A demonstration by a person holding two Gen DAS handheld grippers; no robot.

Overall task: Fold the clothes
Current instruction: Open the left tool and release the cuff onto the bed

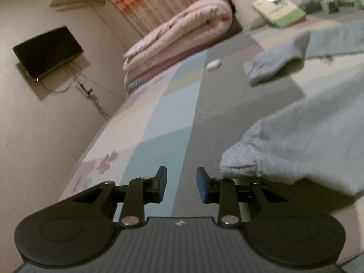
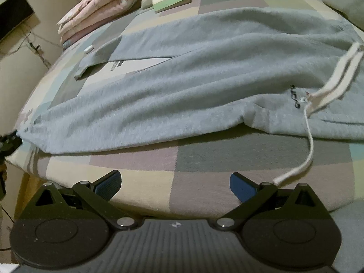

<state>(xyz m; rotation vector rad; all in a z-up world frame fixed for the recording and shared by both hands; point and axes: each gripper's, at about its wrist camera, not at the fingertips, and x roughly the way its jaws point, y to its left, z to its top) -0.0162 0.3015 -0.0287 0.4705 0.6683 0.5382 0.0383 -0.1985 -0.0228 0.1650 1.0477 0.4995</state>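
Grey sweatpants [image 2: 193, 72] lie spread across the patchwork bed cover [image 2: 145, 186], legs pointing left, waistband at the right with a white drawstring [image 2: 309, 141] trailing toward me. In the left wrist view the near leg cuff [image 1: 245, 161] lies just right of my left gripper [image 1: 181, 184], which is open and holds nothing; the far leg cuff [image 1: 268, 68] lies further off. My right gripper [image 2: 175, 187] is wide open above the bed's front edge, short of the pants, its right finger near the drawstring's tip.
A rolled pink quilt [image 1: 177, 36] lies at the head of the bed beside a pillow and a green-and-white book [image 1: 279, 9]. A small white object [image 1: 213, 64] rests on the cover. A dark screen [image 1: 45, 50] with cables hangs on the left wall.
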